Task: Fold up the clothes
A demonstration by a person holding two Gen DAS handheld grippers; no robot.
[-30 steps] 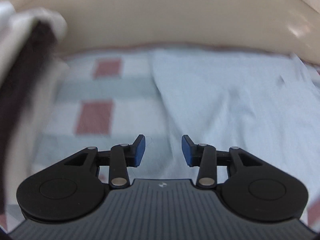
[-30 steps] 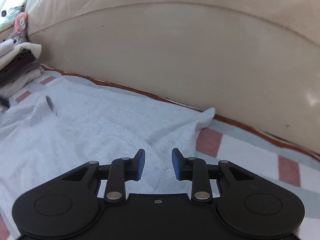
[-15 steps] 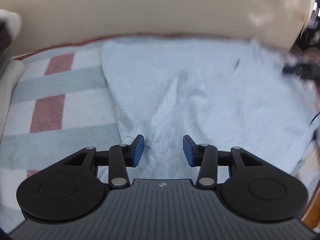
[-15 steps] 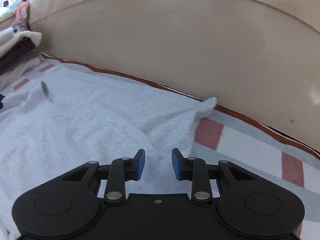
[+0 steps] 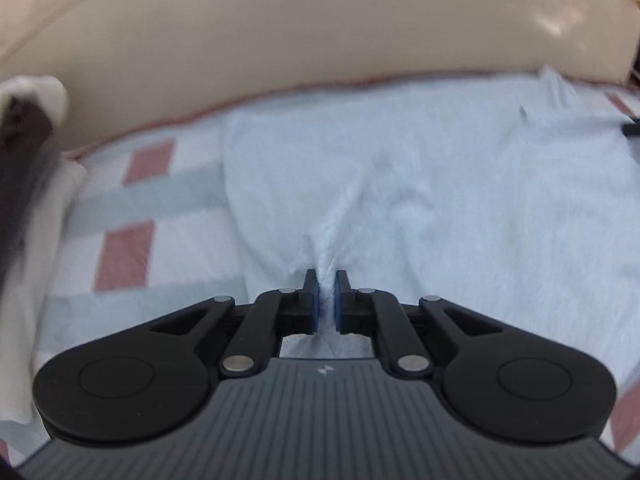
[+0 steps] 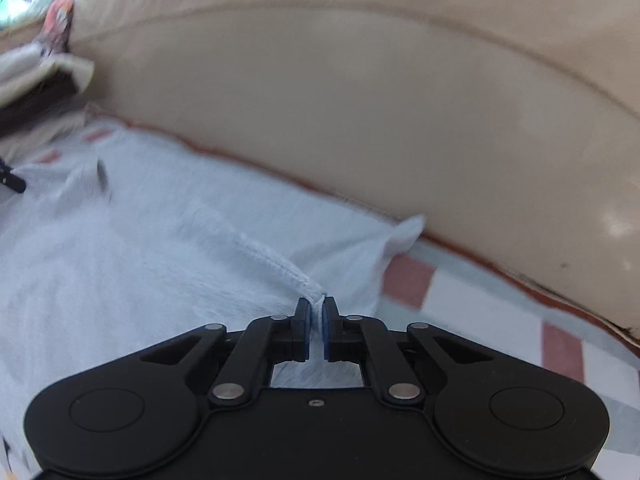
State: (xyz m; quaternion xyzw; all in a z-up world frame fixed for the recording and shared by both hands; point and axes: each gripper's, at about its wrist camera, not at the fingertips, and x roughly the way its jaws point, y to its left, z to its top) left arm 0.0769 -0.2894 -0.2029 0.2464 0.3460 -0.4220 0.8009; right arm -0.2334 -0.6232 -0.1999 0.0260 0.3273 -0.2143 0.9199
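A pale grey garment (image 5: 440, 200) lies spread on a checked blanket (image 5: 140, 208) in front of a beige backrest. My left gripper (image 5: 327, 280) has its jaws closing on a pinched ridge of the garment's near edge, and the cloth bunches up between the blue pads. In the right wrist view the same grey garment (image 6: 160, 248) stretches to the left. My right gripper (image 6: 317, 306) has its jaws closing on a raised fold with a stitched hem, near the garment's right side. Both views are blurred.
The beige padded backrest (image 6: 360, 120) runs along the far side. A stack of folded clothes (image 5: 28, 152), white and dark brown, sits at the left. The checked blanket (image 6: 500, 320) with red squares shows to the right of the garment. The other gripper's dark tip (image 6: 12, 180) shows at the left edge.
Both grippers have gone from open to pinching the grey garment's cloth. The left wrist view has swung sideways over the garment; the right has barely shifted.
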